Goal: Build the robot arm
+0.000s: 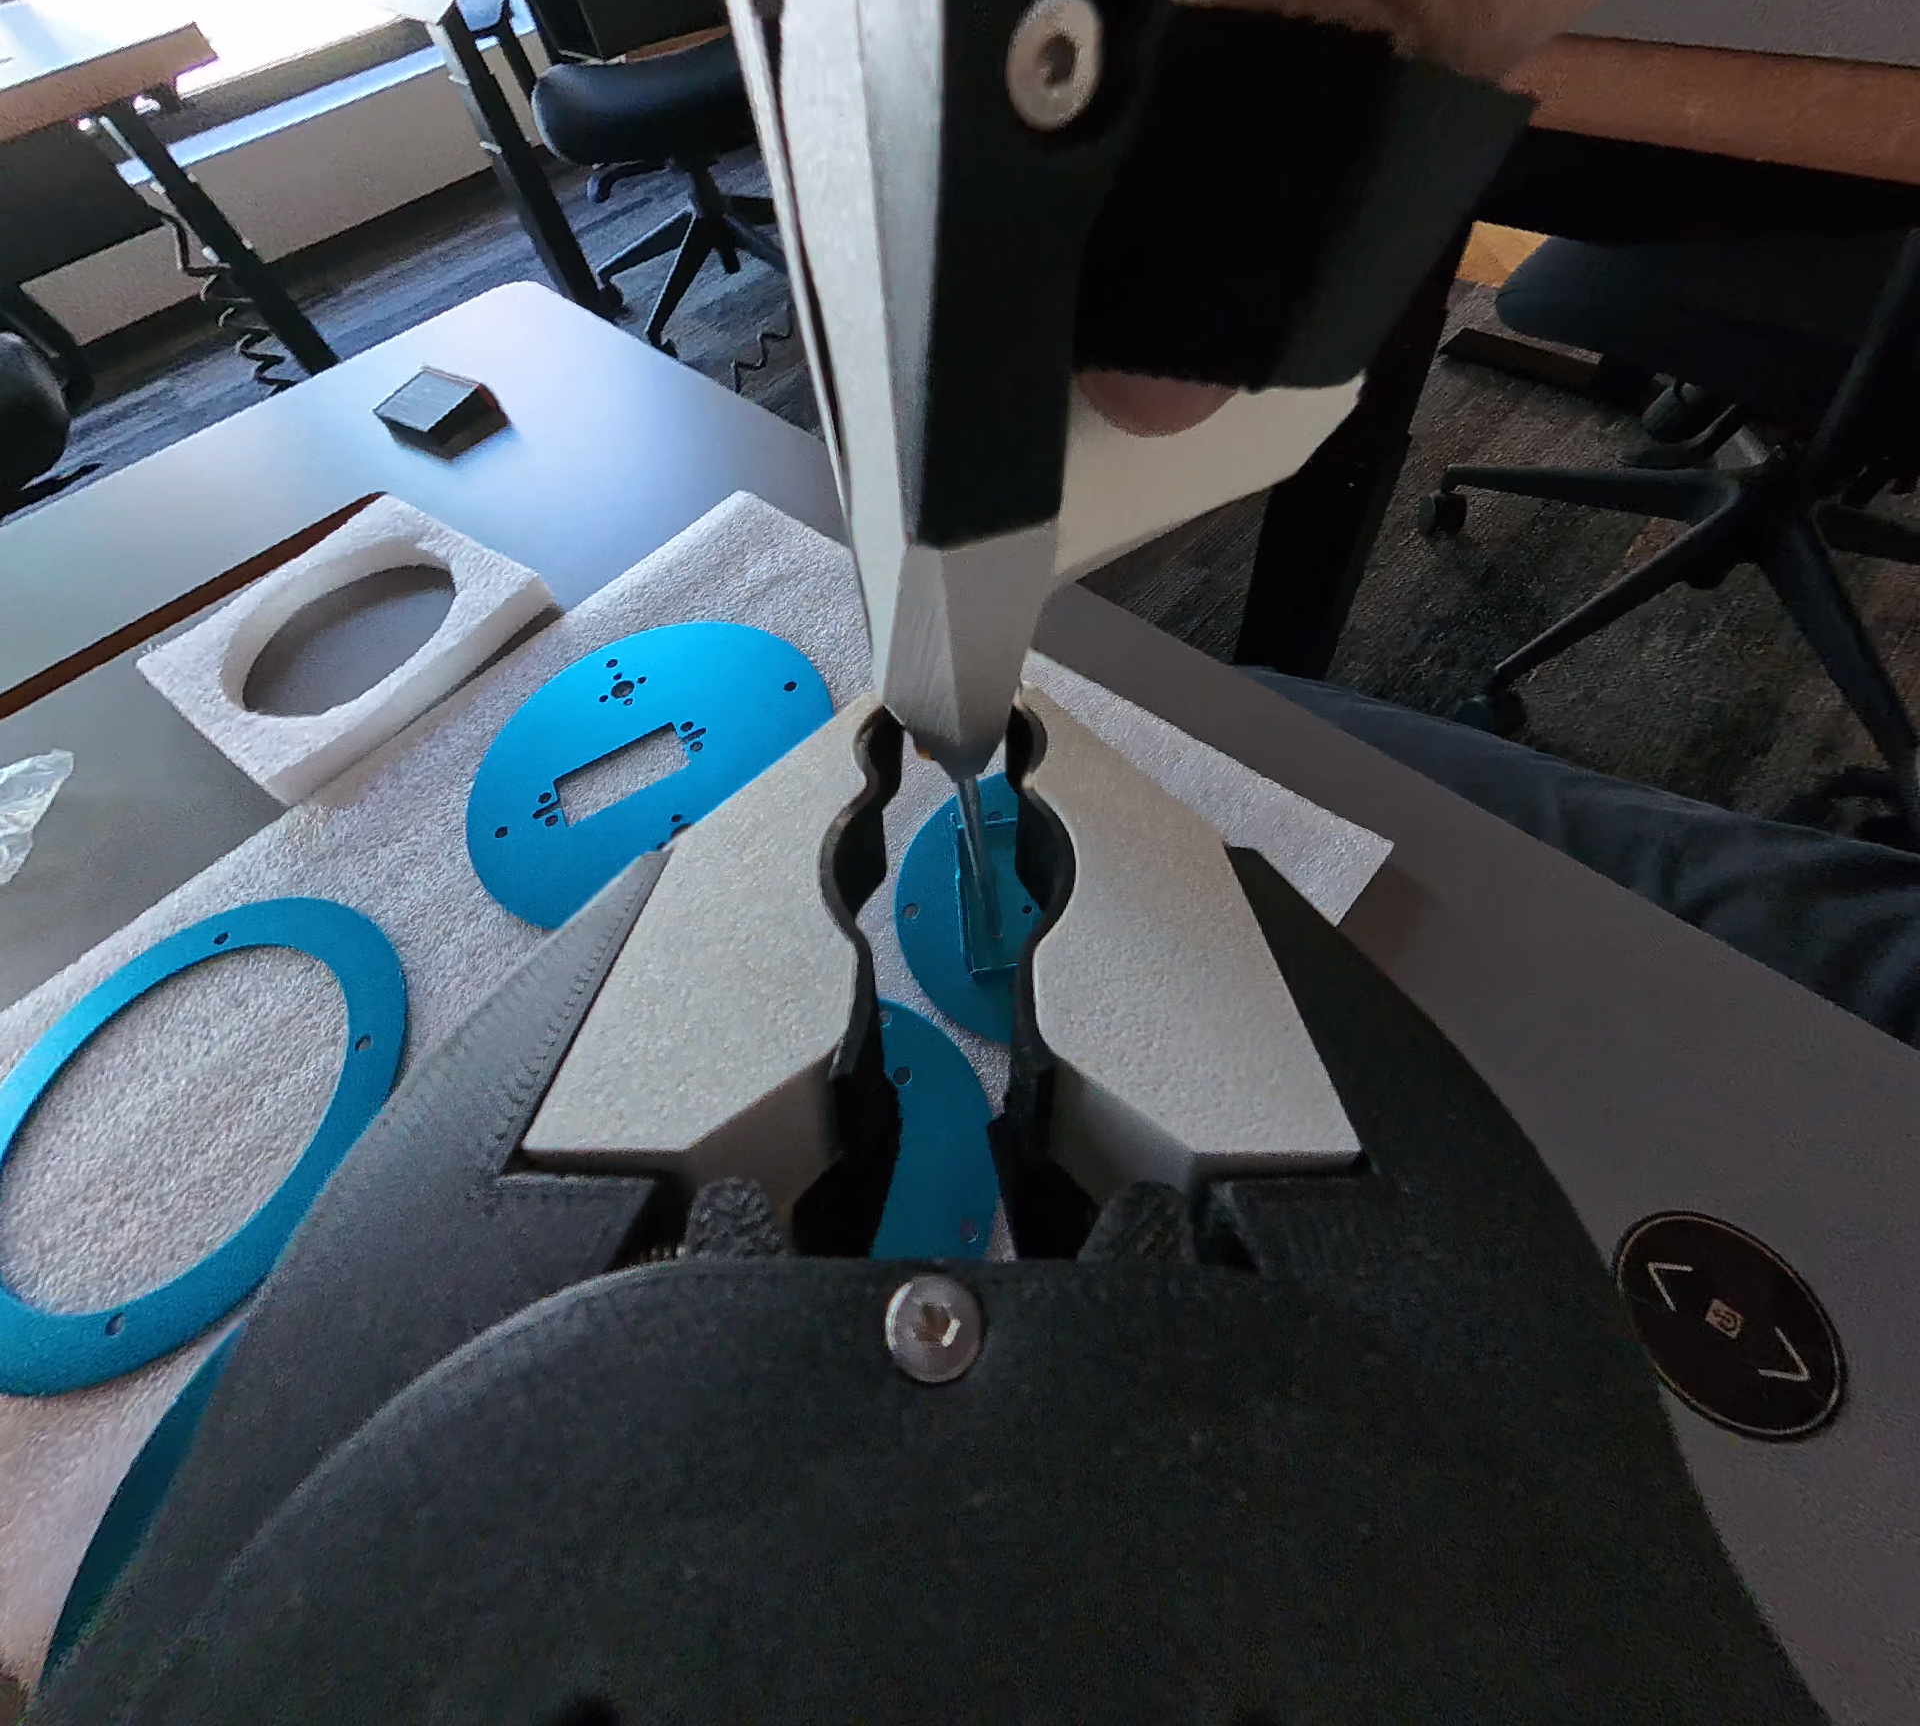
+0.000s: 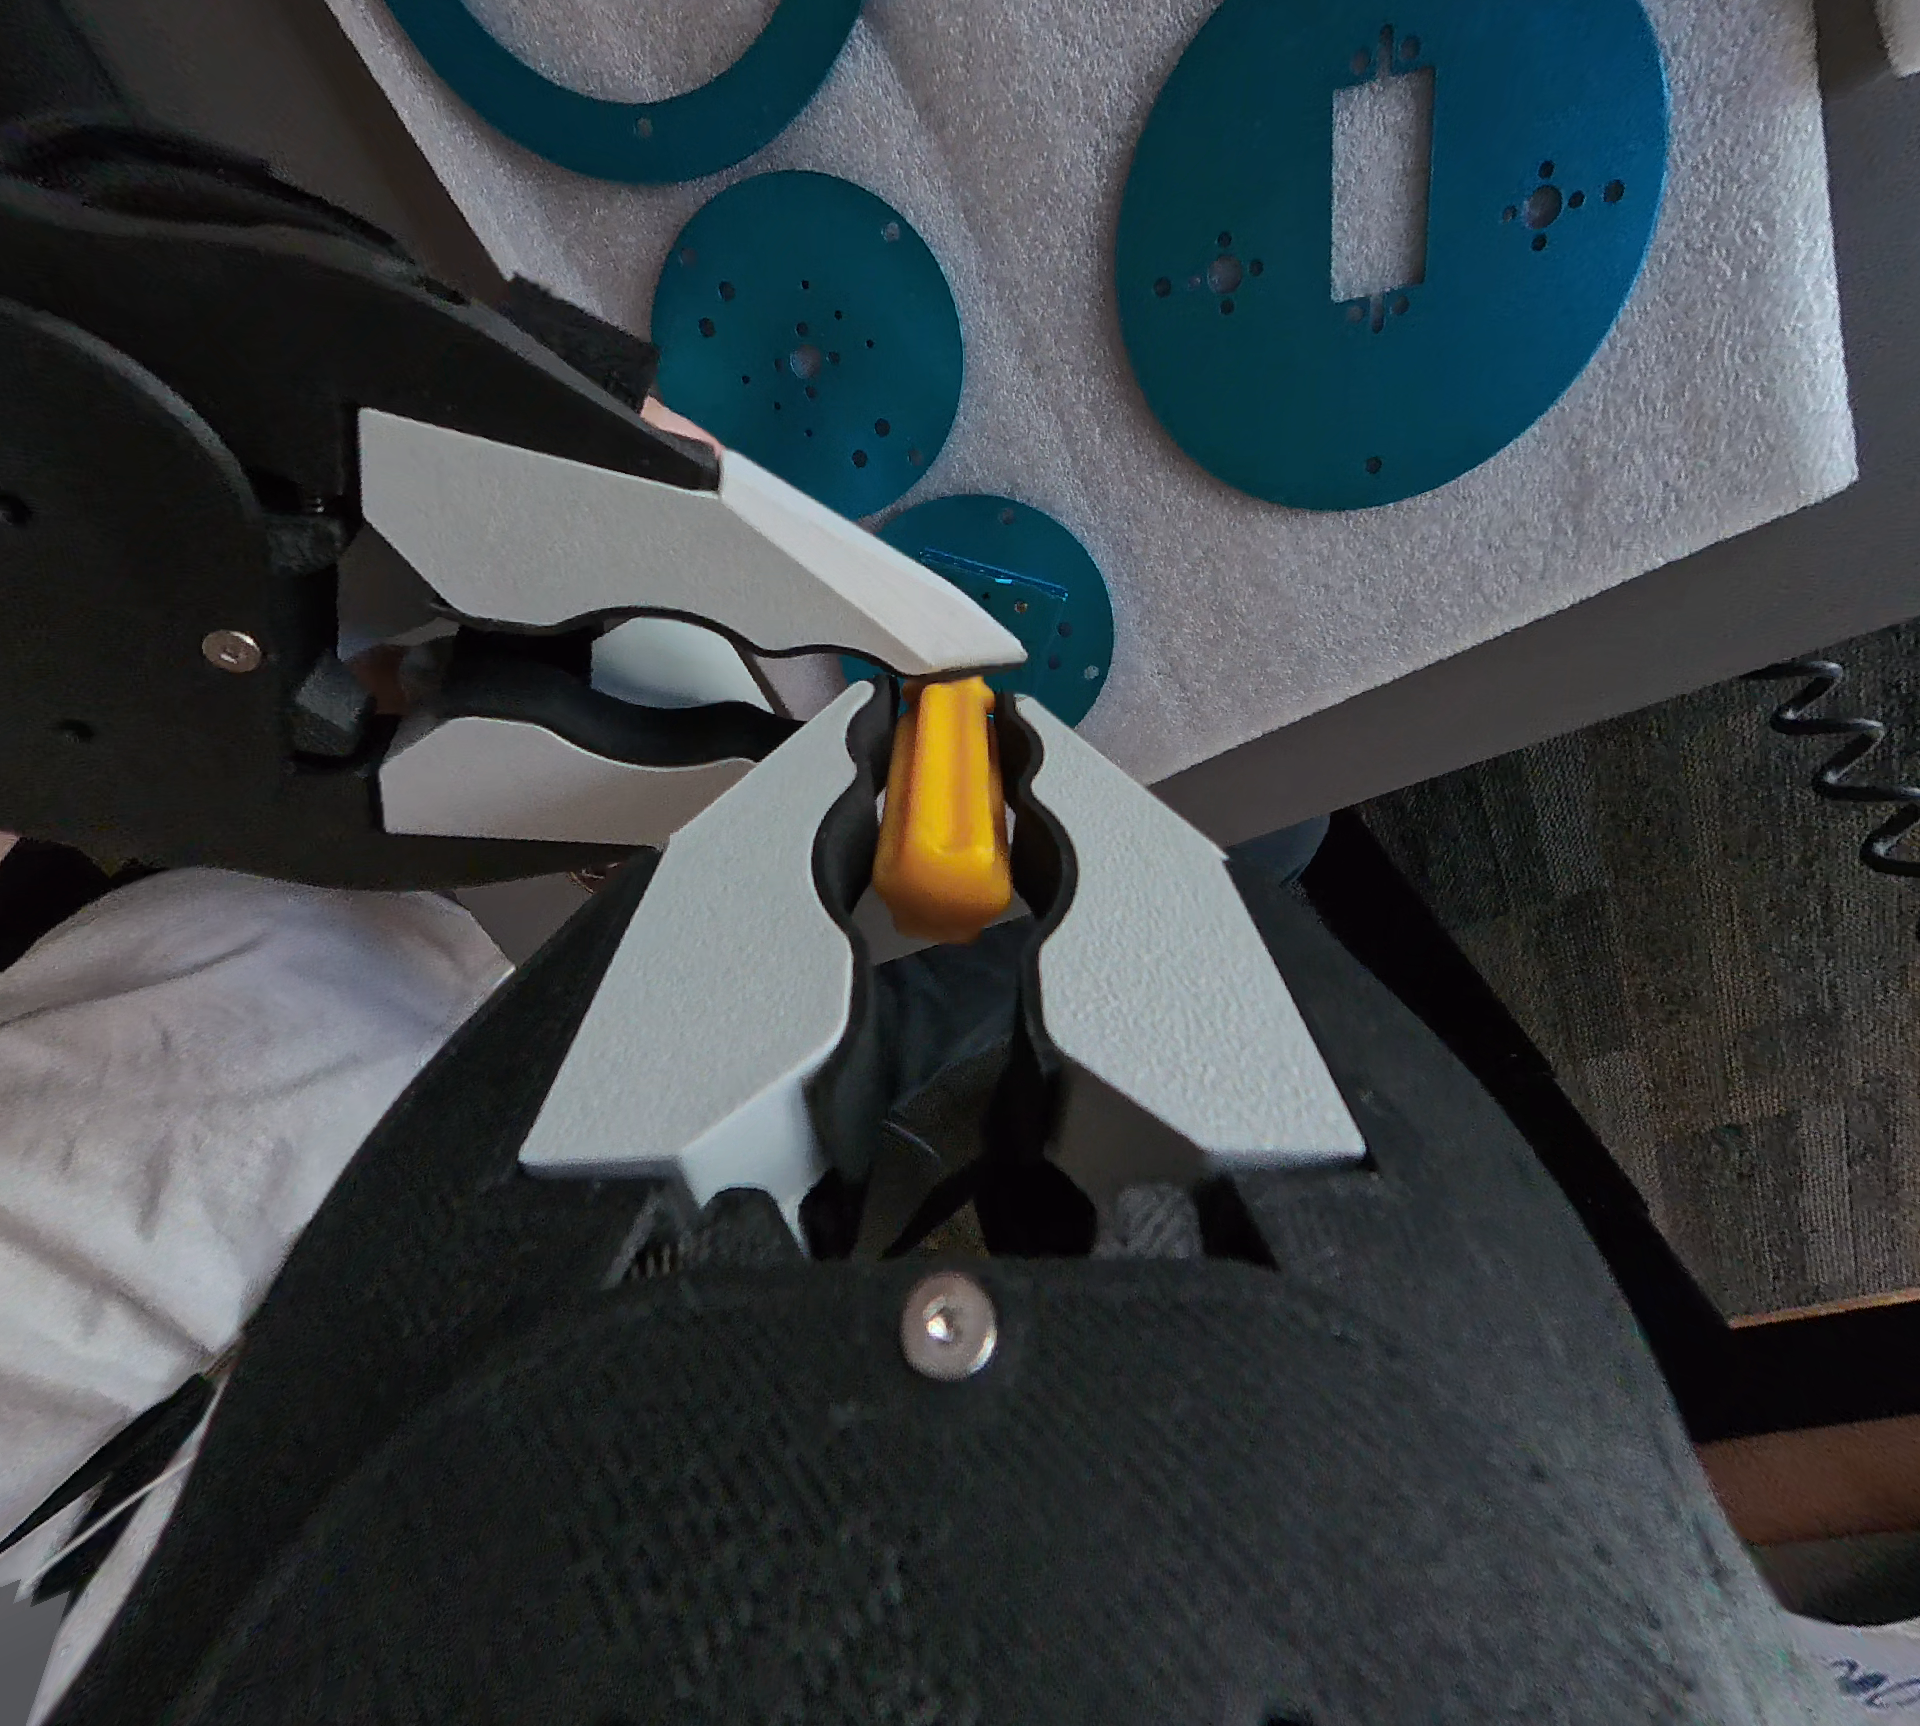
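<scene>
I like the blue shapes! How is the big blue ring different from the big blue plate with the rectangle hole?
The big blue ring is nearly all hole, just a thin band around one huge opening. The big blue plate is mostly solid, with a small rectangular window in the middle. The ring has only a few tiny holes along its band; the plate also has clusters of holes around its window. Both are flat, the same blue, and lie on the white foam sheet.

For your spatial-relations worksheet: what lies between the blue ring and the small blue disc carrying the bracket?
In the right wrist view, a mid-sized perforated blue disc lies on the white foam sheet between the blue ring and the small blue disc.
</scene>
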### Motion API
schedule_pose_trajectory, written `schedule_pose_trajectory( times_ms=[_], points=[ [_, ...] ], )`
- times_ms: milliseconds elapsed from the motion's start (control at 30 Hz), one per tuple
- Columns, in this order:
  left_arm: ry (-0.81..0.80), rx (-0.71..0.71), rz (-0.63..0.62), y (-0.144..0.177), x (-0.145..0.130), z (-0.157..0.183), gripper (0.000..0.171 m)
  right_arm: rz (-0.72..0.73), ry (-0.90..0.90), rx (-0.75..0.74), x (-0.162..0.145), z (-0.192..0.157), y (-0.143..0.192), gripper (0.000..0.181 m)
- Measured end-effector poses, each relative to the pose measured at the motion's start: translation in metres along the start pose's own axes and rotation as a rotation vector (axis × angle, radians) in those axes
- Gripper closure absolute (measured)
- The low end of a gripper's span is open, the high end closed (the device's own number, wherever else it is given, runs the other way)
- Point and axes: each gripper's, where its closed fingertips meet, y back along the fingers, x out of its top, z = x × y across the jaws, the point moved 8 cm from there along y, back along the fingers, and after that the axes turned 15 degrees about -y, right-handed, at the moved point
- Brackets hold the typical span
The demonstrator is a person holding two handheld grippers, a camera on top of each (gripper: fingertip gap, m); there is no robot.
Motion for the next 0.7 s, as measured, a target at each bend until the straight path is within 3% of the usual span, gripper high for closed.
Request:
schedule_pose_trajectory(
  times_ms=[67, 200, 700],
  points=[
    [0.025, 0.029, -0.012, -0.0005, -0.0004, 0.0005, 0.144, -0.010, -0.037, -0.003, 0.0013, 0.0000, -0.0001, 0.163],
    [0.090, 0.065, 0.040, 0.0001, -0.0013, 0.0023, 0.156, -0.021, -0.076, -0.015, 0.0025, -0.0014, -0.0005, 0.163],
    [0.115, 0.058, 0.075, 0.0043, -0.0068, 0.0002, 0.156, -0.017, 0.070, 0.032, 0.0057, -0.0052, -0.0054, 0.160]
  ],
)
